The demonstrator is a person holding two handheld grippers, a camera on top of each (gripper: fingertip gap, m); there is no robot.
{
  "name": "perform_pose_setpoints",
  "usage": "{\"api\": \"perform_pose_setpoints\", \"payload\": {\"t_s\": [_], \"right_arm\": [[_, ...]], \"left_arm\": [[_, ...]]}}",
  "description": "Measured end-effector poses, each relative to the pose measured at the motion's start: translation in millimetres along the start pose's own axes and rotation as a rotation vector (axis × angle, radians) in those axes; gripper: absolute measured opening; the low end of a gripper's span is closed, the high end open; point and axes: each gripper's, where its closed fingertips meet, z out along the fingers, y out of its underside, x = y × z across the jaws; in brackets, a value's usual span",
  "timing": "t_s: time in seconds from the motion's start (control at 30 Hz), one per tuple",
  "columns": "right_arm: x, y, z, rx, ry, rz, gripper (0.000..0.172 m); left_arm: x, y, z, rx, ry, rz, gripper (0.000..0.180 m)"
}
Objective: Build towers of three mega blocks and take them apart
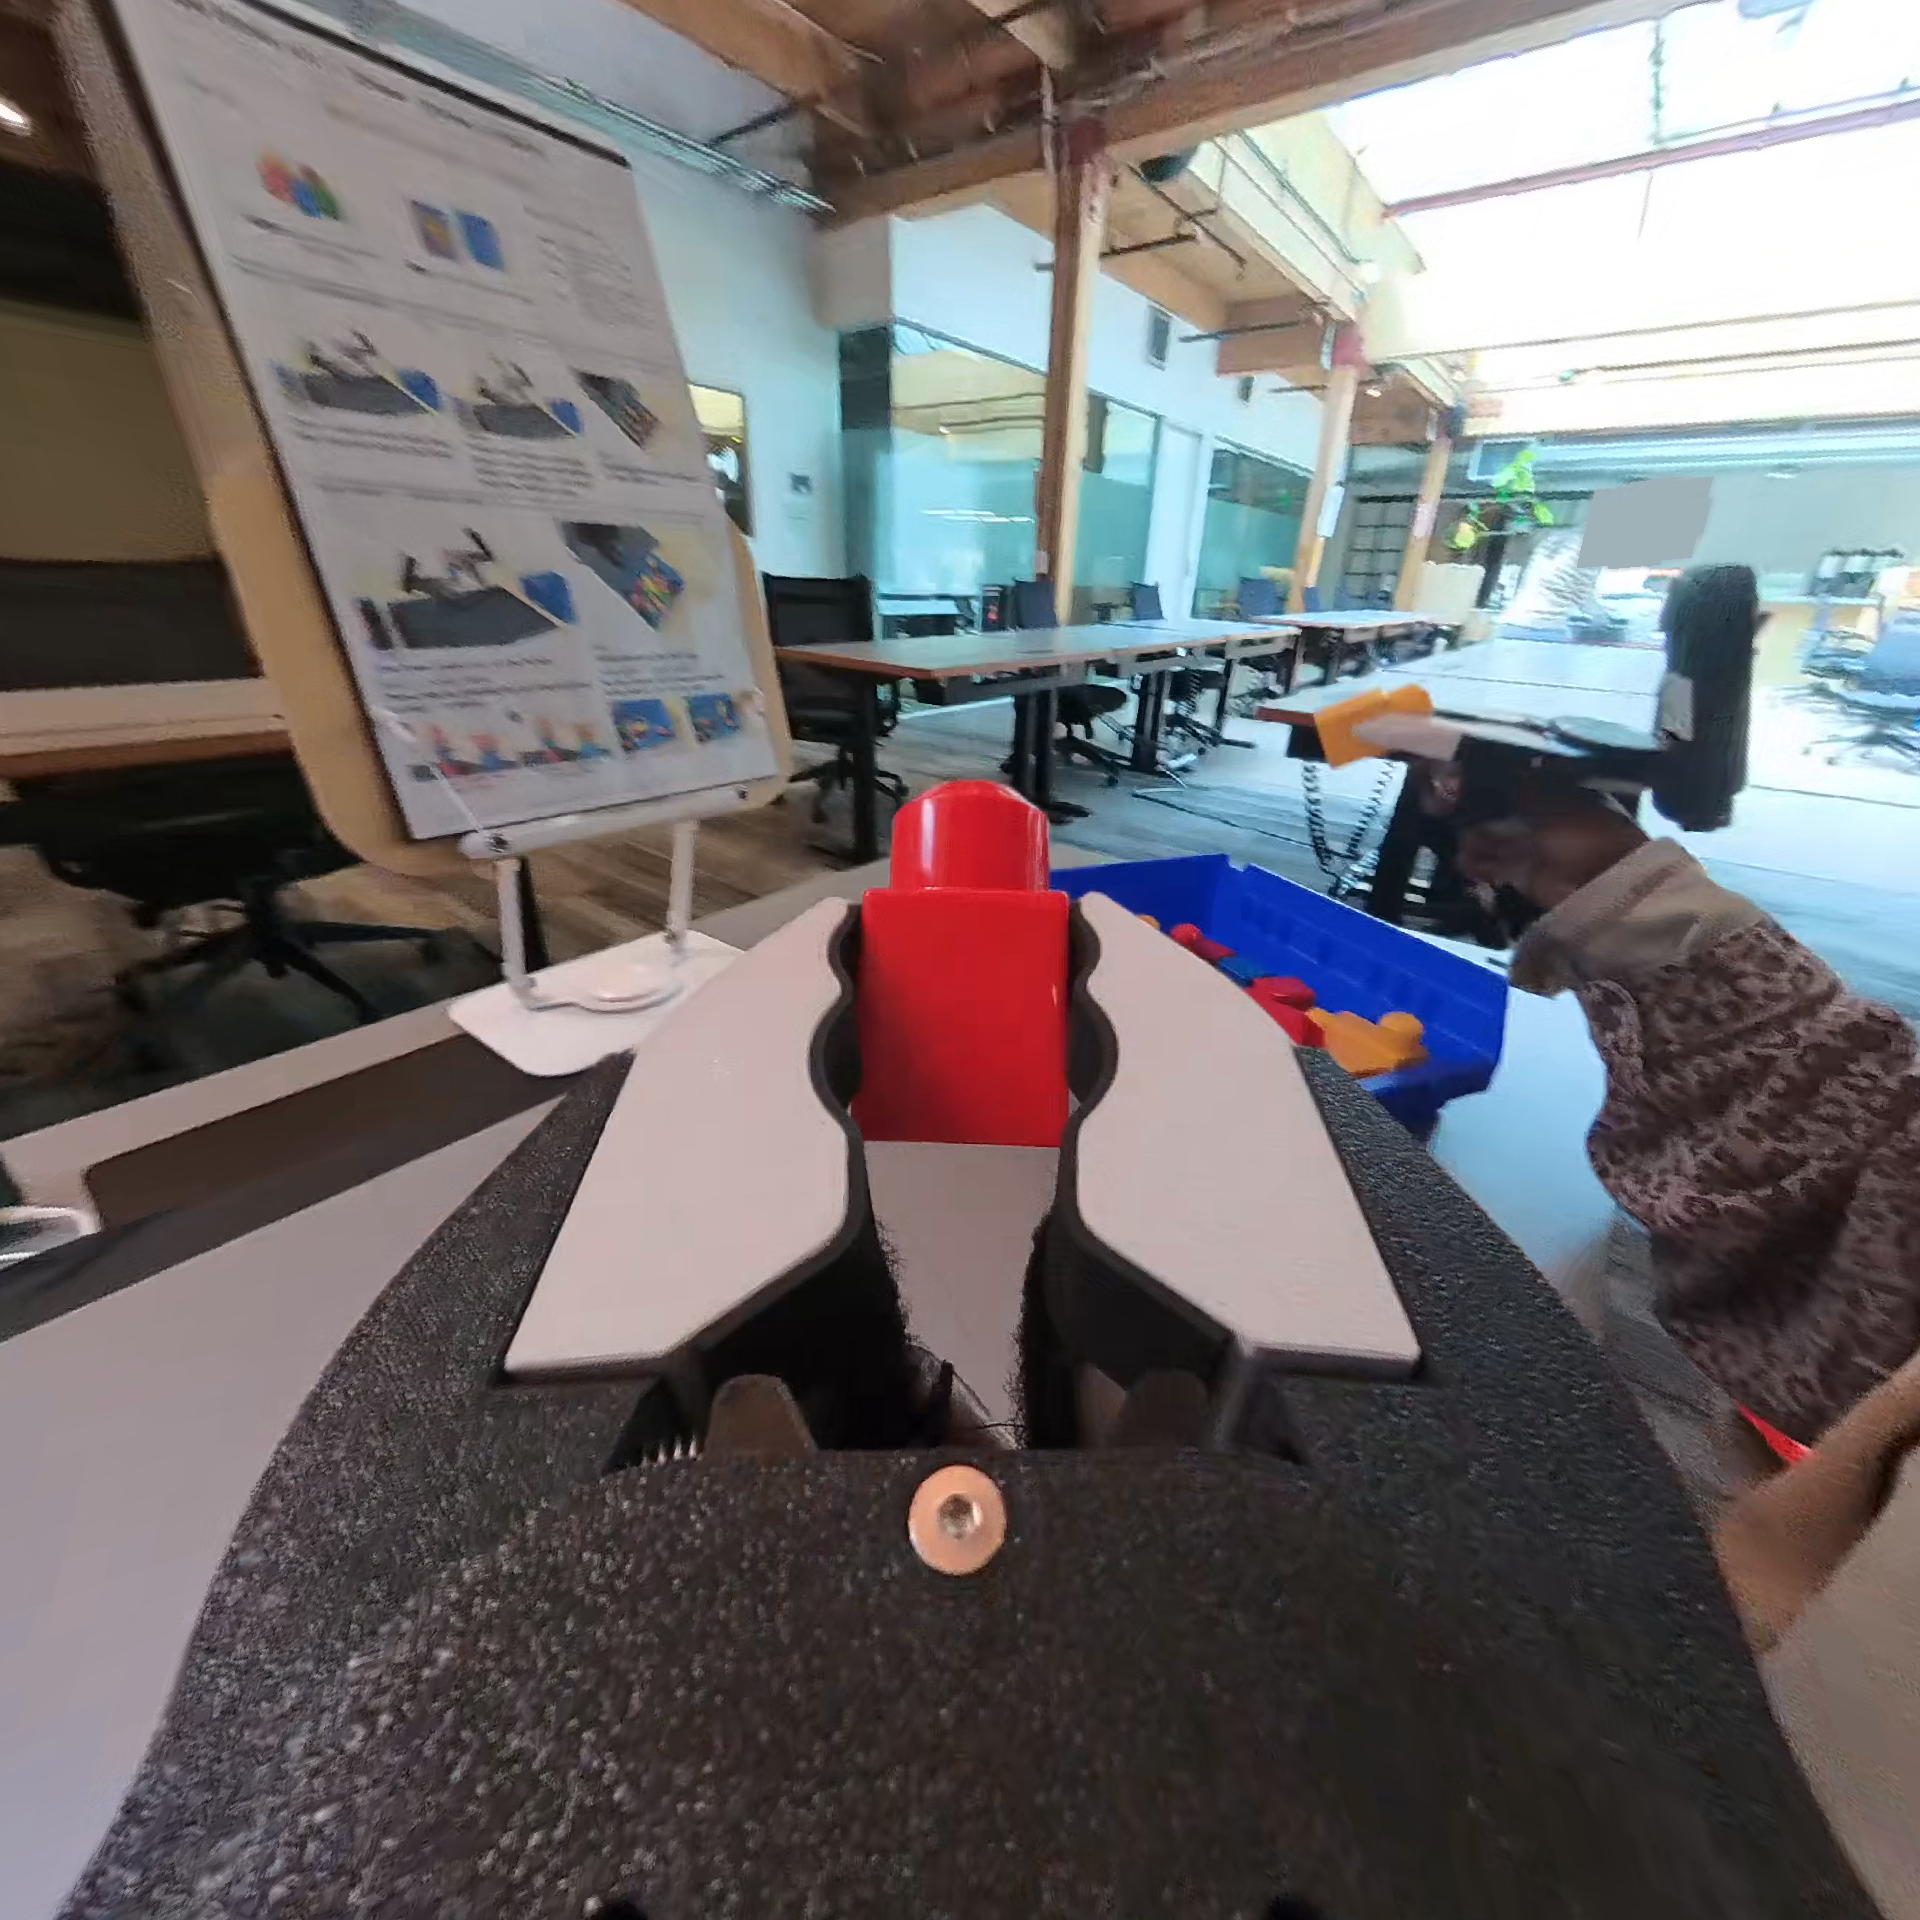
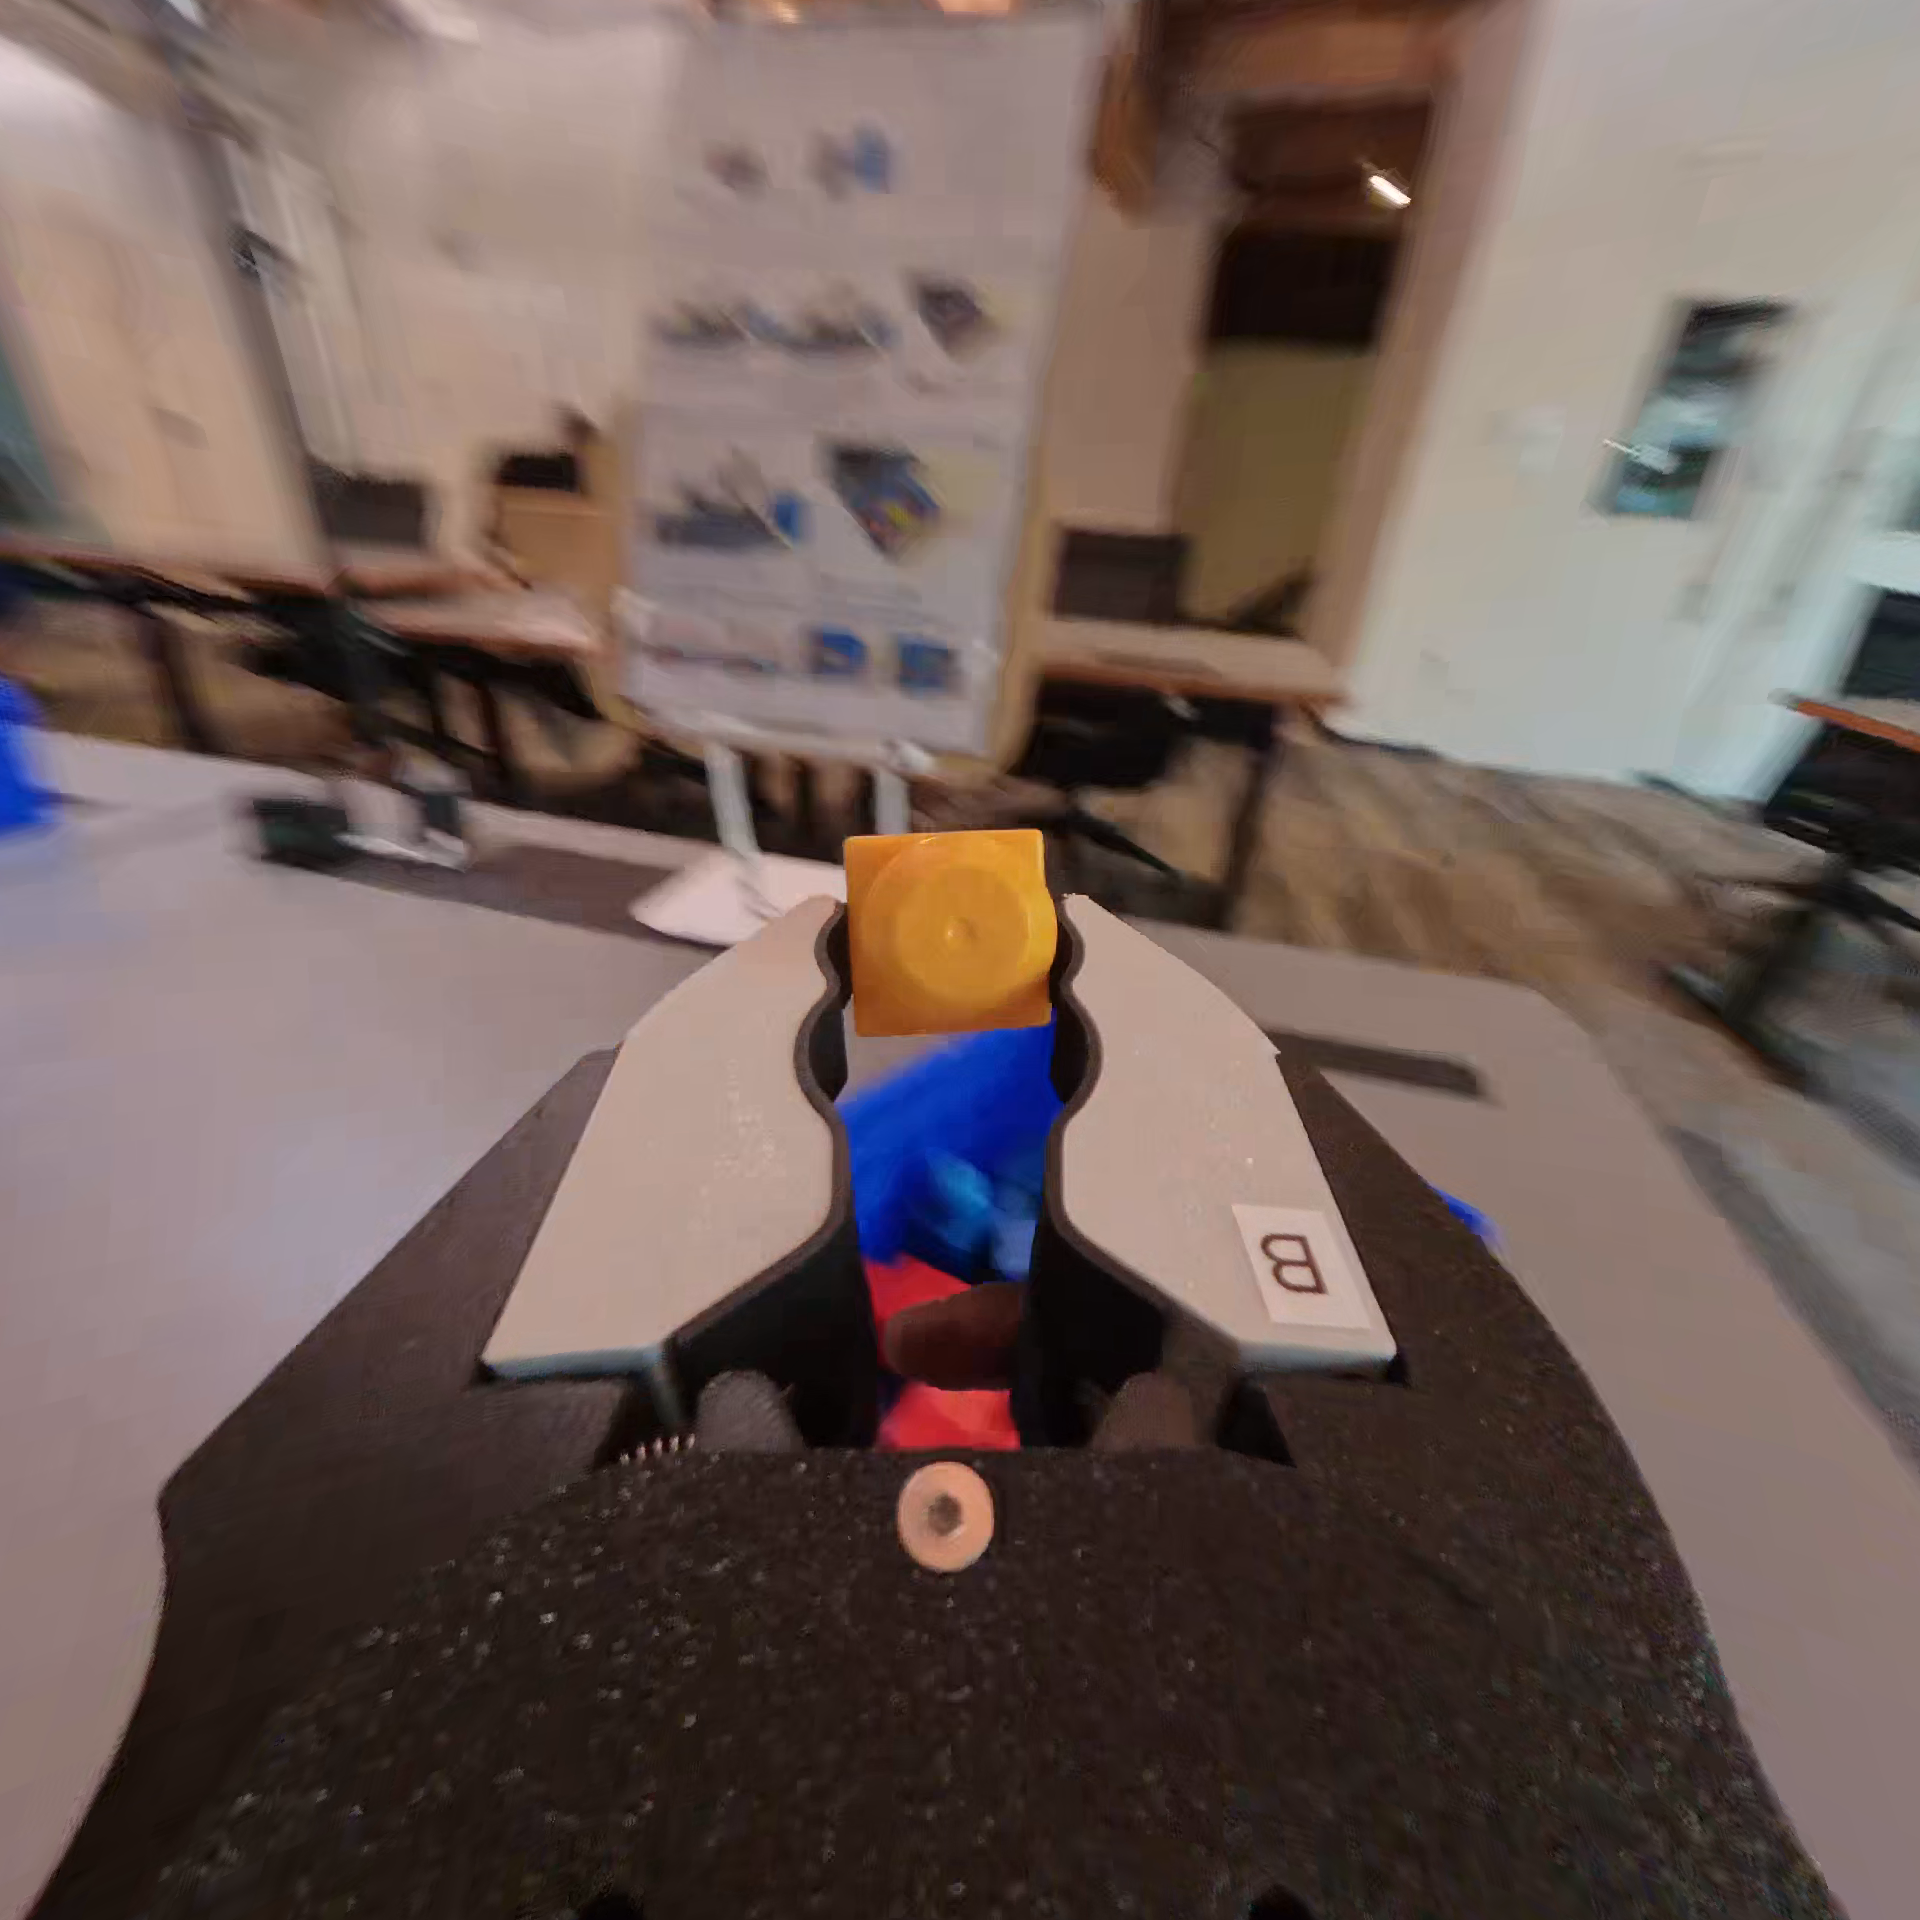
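The left gripper [image 1: 964,997] pinches a red block [image 1: 964,1023] between its grey fingers [image 1: 727,1091], the dark pads pressed against both flat sides, so the jaws stand only as far apart as the block is wide. The block sits upright in the grasp, its round stud pointing up and away from the camera, clear of the pale table [image 1: 156,1455] below. The right gripper [image 2: 951,971] is likewise closed on an orange block [image 2: 948,935], gripped at the very fingertips with the stud facing straight back at the lens; both pads touch its sides, and the upper part of the block stands above the fingertips. Only the left wrist view shows both grasps at once: off to its right, the right gripper appears side-on, held up above the table by a person's hand [image 1: 1538,831] in a patterned sleeve [image 1: 1745,1122], the orange block [image 1: 1366,722] sticking out from its tip. That view also gives a sharp look at the blue bin [image 1: 1340,935] just beyond the red block, with red, blue and orange blocks lying loose inside, and at the instruction board [image 1: 457,468] tilted on its white stand [image 1: 603,977] at the far left of the table. The right wrist view is smeared with motion blur; it shows the board [image 2: 831,416] head-on behind the orange block and only a blue and red blur through the gap between its fingers. The left gripper does not appear in it.
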Motion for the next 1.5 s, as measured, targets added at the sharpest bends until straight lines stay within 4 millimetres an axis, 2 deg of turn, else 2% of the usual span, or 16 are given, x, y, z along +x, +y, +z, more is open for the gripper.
{"api": "perform_pose_setpoints", "payload": {"t_s": [0.13,0.23,0.33,0.4,0.6,0.7,0.8,0.9,0.97,1.03,1.13,1.2,1.27,1.33,1.4,1.5], "right_arm": [[44.1,48.2,-1.6,-0.266,0.176,-0.073,0.036],[61.2,85.9,-9.0,-0.49,0.225,-0.111,0.036],[73.2,111.2,-21.1,-0.66,0.263,-0.15,0.036],[75.5,119.8,-25.9,-0.72,0.264,-0.169,0.036],[52.5,151.5,-29.1,-0.909,0.125,-0.185,0.036],[51.8,168.5,-31.1,-1.008,0.129,-0.222,0.036],[55.7,169.2,-27.6,-1.008,0.162,-0.246,0.048],[53.5,152.9,-19.9,-0.915,0.168,-0.237,0.055],[45.1,134.2,-11.9,-0.813,0.144,-0.274,0.056],[14.7,105.9,3.3,-0.642,0.034,-0.307,0.06],[-74.9,46.2,19.2,-0.26,-0.255,-0.414,0.072],[-133.8,10.0,15.3,-0.003,-0.363,-0.502,0.065],[-188.8,-14.5,4.3,0.223,-0.44,-0.525,0.057],[-231.6,-23.7,-4.8,0.352,-0.484,-0.501,0.054],[-266.5,-19.7,-9.5,0.396,-0.536,-0.456,0.056],[-294.3,-5.1,-7.9,0.398,-0.543,-0.523,0.068]], "left_arm": [[-2.8,-11.7,-6.7,0.049,-0.046,0.042,0.036],[5.6,-15.7,-5.9,0.064,-0.016,0.052,0.036],[7.5,-13.2,-3.2,0.047,-0.02,0.076,0.036],[7.3,-10.2,-1.4,0.031,-0.022,0.088,0.036],[8.2,-6.7,0.7,0.021,-0.008,0.082,0.036],[6.8,-6.4,0.0,0.017,-0.019,0.092,0.036],[6.7,-6.2,-0.3,0.017,-0.018,0.092,0.036],[8.6,-1.3,3.1,0.001,0.002,0.073,0.036],[11.8,4.9,8.5,-0.018,0.025,0.054,0.036],[19.8,13.2,18.7,-0.036,0.073,-0.001,0.036],[40.1,16.6,40.3,0.035,0.199,-0.221,0.036],[53.3,9.7,51.6,0.158,0.322,-0.48,0.036],[59.0,7.1,59.5,0.265,0.435,-0.77,0.036],[58.5,10.9,66.8,0.349,0.5,-1.018,0.036],[60.0,19.4,75.0,0.391,0.506,-1.143,0.036],[81.0,32.3,87.5,0.321,0.551,-1.199,0.036]]}}
